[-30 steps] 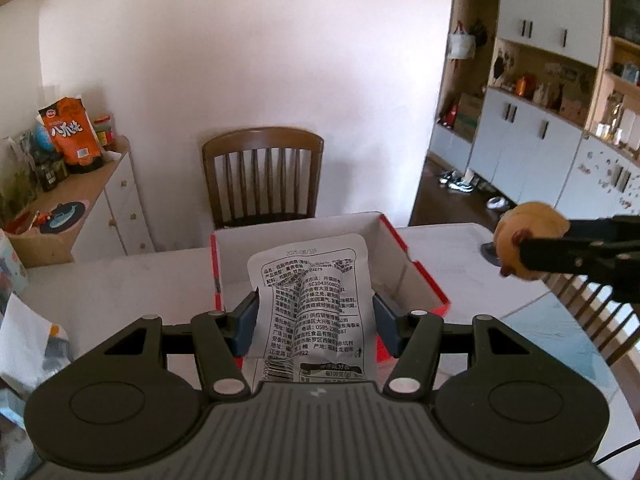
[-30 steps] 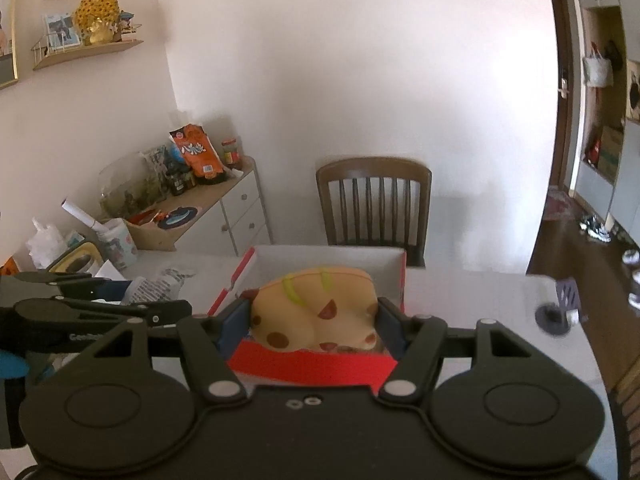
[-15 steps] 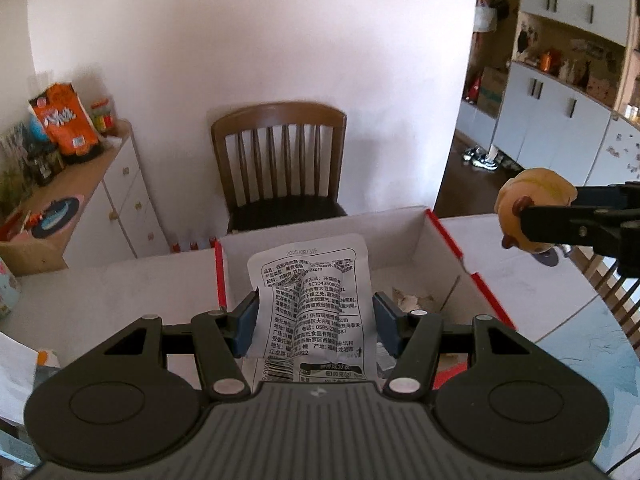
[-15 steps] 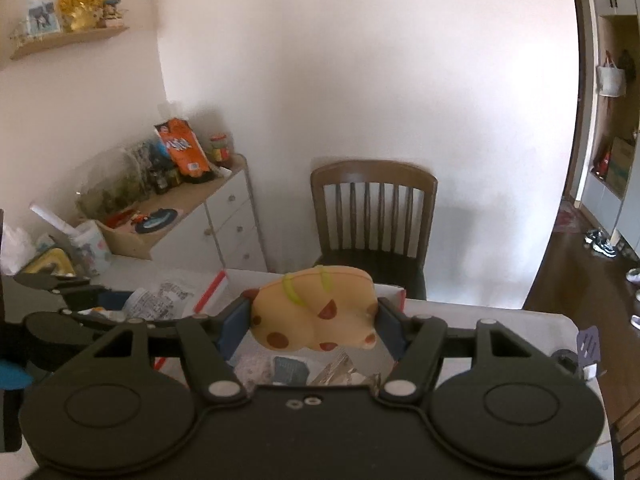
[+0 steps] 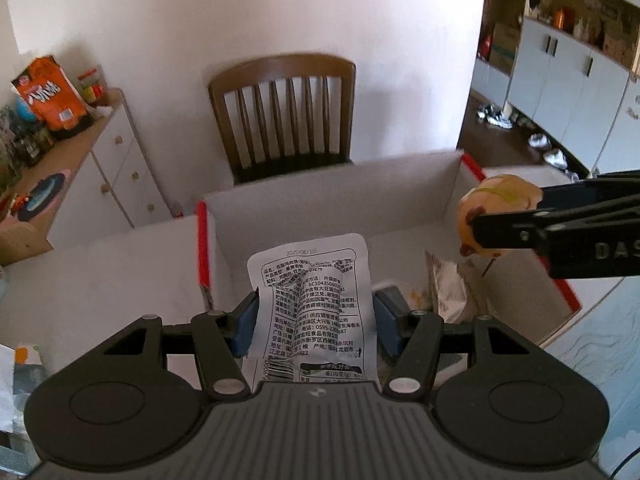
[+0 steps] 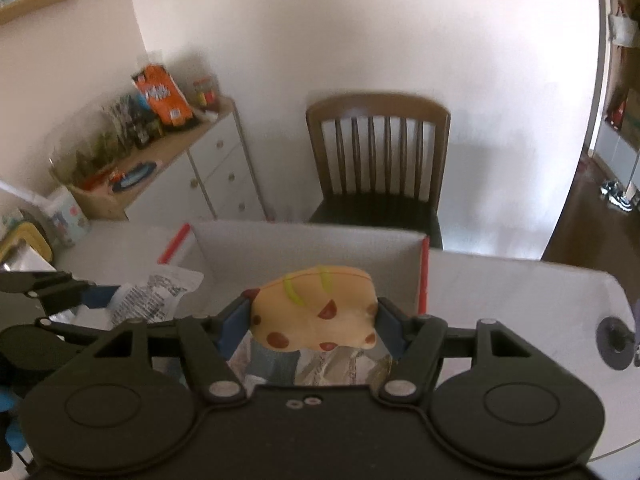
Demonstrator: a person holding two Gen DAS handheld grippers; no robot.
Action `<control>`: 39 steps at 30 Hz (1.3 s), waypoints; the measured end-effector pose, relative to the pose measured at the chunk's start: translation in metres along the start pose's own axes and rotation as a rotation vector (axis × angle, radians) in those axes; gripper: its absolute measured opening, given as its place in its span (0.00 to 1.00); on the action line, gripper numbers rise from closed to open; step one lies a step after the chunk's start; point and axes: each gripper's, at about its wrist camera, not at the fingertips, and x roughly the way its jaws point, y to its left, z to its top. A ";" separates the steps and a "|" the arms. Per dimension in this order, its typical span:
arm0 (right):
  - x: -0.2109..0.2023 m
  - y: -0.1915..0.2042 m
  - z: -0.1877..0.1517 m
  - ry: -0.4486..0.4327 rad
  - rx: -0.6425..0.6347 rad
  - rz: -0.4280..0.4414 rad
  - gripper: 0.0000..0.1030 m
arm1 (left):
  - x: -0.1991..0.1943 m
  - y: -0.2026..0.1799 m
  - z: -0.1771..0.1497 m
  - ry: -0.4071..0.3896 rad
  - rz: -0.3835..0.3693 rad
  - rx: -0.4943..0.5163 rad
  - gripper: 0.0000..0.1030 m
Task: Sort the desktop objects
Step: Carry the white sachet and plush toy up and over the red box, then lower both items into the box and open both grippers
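A: Both views lit by daylight, no lamps visible. Back wall (image 5: 320, 20) is near blown out, pinkish-white.
B: Source?
A: Looks like right side. Chair (image 6: 378, 148) throws a soft shadow on the wall to its right in the right wrist view.
B: Sharpness?
A: Left wrist view is crisp up close. Print on the white packet (image 5: 316, 300) is readable. The chair slats there smear slightly.
B: Right one?
A: Softer all over. Sideboard (image 6: 168, 160) clutter is motion-blurred, shelf top-left too.
B: Distortion?
A: Heavy fisheye. Door frame (image 6: 600, 80) bows hard, corners vignette dark. Gripper bodies at the bottom sit in shadow, almost no detail.
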 end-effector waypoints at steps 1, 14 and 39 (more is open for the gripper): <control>0.006 -0.001 -0.003 0.016 0.002 -0.007 0.65 | 0.004 -0.002 -0.002 0.009 0.003 0.009 0.57; 0.045 -0.002 -0.033 0.137 -0.031 0.019 0.65 | 0.034 -0.003 -0.014 0.084 0.007 0.026 0.58; 0.044 -0.002 -0.033 0.125 -0.044 -0.020 0.69 | 0.028 -0.005 -0.015 0.084 0.007 0.010 0.61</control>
